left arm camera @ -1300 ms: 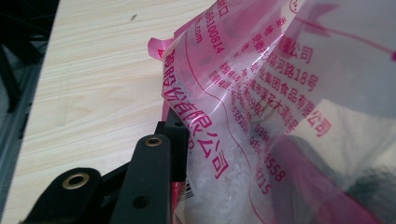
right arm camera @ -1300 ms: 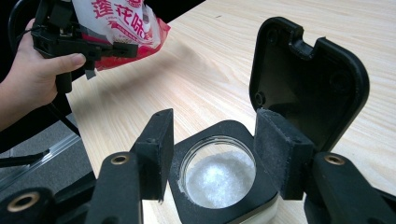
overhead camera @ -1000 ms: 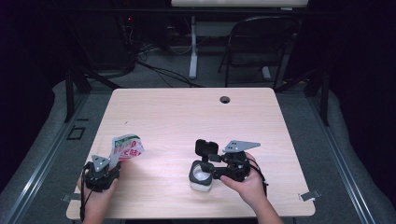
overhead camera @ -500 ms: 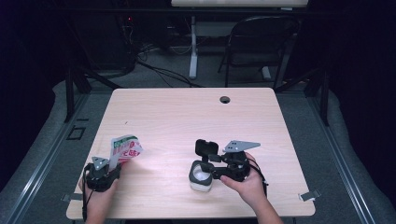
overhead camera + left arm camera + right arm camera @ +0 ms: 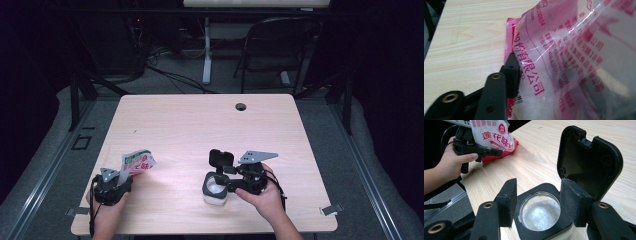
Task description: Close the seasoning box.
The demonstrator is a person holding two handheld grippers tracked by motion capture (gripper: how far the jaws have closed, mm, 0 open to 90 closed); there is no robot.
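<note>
The landmark is the jar [image 5: 216, 189], a small white container with a black collar and a hinged black lid [image 5: 220, 158] standing open. It sits on the desk [image 5: 200, 125] near the front edge, right of centre, and holds white crystals.

The right tool [image 5: 226, 184] has its two jaws set against opposite sides of the jar's collar, clamped on it. Well to the left of the jar, the left tool [image 5: 129, 172] is clamped on a red-and-white printed bag [image 5: 137, 162], one jaw pressed into the film; the bag's lower edge appears to rest on the desk.

Risks, as judged:
- The bag is slick, soft film held near one edge. It could slide out of the jaws or sag, so that its contents shift unexpectedly.
- If the bag is to be emptied into the jar, the round mouth is narrow and the upright lid stands just behind it; a misjudged tilt would scatter crystals over the desk.
- The jar is gripped only at the collar. A knock from the bag could twist or tip it.

Differences between views:
- The right gripper view shows the crystals [image 5: 541, 215] inside the jar and the jaws' contact with the collar; the high view shows only a pale opening.
- The left gripper view shows the jaw biting the film at close range.
- The high view alone gives the spacing between bag and jar.
</note>
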